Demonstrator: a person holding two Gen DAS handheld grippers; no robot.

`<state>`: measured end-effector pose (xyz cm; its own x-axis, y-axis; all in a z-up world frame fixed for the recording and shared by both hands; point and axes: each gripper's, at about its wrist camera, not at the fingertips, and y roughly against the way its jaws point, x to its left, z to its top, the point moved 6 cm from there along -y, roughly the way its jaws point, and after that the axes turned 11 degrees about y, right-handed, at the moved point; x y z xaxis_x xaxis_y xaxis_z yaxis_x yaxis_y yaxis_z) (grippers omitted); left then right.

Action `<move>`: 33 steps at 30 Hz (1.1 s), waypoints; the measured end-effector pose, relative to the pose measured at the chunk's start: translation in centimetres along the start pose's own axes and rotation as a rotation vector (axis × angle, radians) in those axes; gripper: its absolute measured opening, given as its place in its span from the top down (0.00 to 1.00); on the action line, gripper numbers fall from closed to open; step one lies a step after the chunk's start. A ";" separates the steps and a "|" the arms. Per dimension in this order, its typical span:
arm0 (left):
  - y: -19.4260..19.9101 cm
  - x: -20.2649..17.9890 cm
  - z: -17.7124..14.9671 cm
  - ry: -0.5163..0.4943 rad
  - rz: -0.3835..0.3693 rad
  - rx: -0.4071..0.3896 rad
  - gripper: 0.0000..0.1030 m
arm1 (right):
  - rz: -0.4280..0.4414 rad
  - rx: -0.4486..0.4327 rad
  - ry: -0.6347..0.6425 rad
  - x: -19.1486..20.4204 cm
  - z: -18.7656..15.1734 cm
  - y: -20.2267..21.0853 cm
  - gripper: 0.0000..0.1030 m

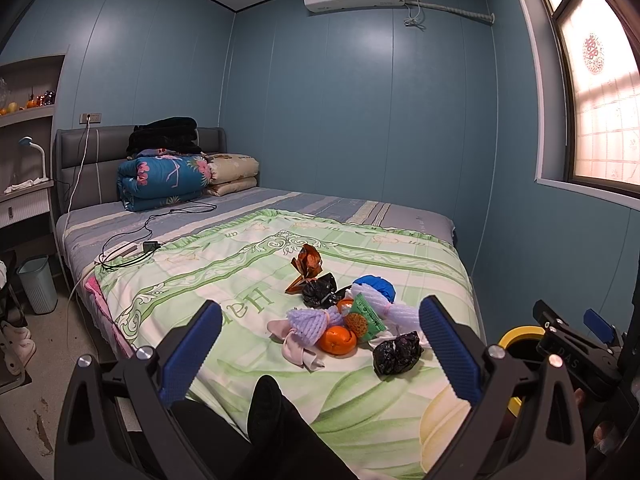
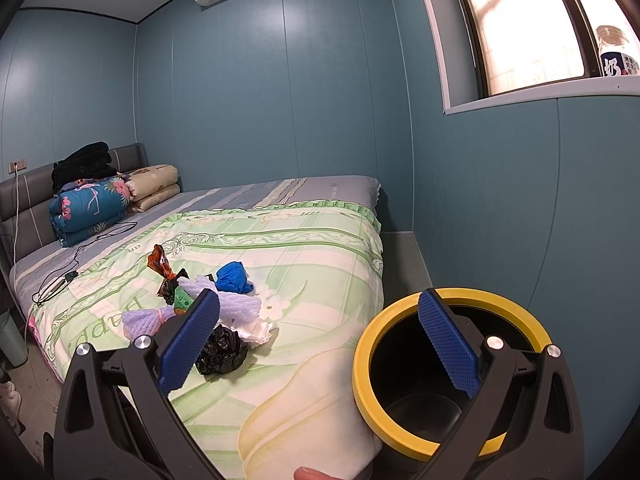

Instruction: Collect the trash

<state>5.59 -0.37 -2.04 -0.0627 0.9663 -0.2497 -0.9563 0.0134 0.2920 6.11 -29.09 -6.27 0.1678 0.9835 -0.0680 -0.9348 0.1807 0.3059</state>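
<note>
A cluster of trash (image 1: pixel 344 312) is found on the quilt (image 1: pixel 240 264) near the foot of the bed (image 1: pixel 320 200). Within it, a mandarin (image 1: pixel 337 340) lies at the near edge, with a crumpled bag (image 1: pixel 397 353) to its right and a foam net (image 1: pixel 314 320) touching it on the left. A foil wrapper (image 1: pixel 307 267) lies at the far side. Folded bedding (image 1: pixel 168 180) is stacked against the headboard (image 1: pixel 92 160). A bin (image 2: pixel 448 372) stands beside the bed's near right corner. A wastebasket (image 1: pixel 38 284) stands on the floor left of the bed.
</note>
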 end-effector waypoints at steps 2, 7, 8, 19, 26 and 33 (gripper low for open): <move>0.0 0.0 0.0 0.000 -0.002 0.001 0.08 | 0.000 0.000 0.000 0.0 0.0 0.0 0.08; -0.1 0.1 0.0 0.000 0.001 0.000 0.08 | -0.001 0.001 0.000 0.0 0.0 0.0 0.08; -0.1 0.1 0.0 0.000 0.001 0.000 0.08 | -0.001 0.001 0.000 0.0 0.0 0.0 0.08; -0.1 0.1 0.0 0.000 0.001 0.000 0.08 | 0.001 0.001 -0.002 0.0 0.1 0.0 0.08; -0.2 0.1 0.0 0.001 0.001 0.001 0.08 | -0.006 0.001 -0.005 0.1 0.1 0.1 0.08; -0.2 0.2 0.1 0.002 0.001 0.001 0.08 | 0.037 -0.013 -0.008 1.0 0.0 -0.3 0.08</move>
<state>5.79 -0.18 -2.08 -0.0646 0.9658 -0.2510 -0.9560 0.0122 0.2931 6.56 -28.20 -6.41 0.1352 0.9896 -0.0491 -0.9445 0.1437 0.2953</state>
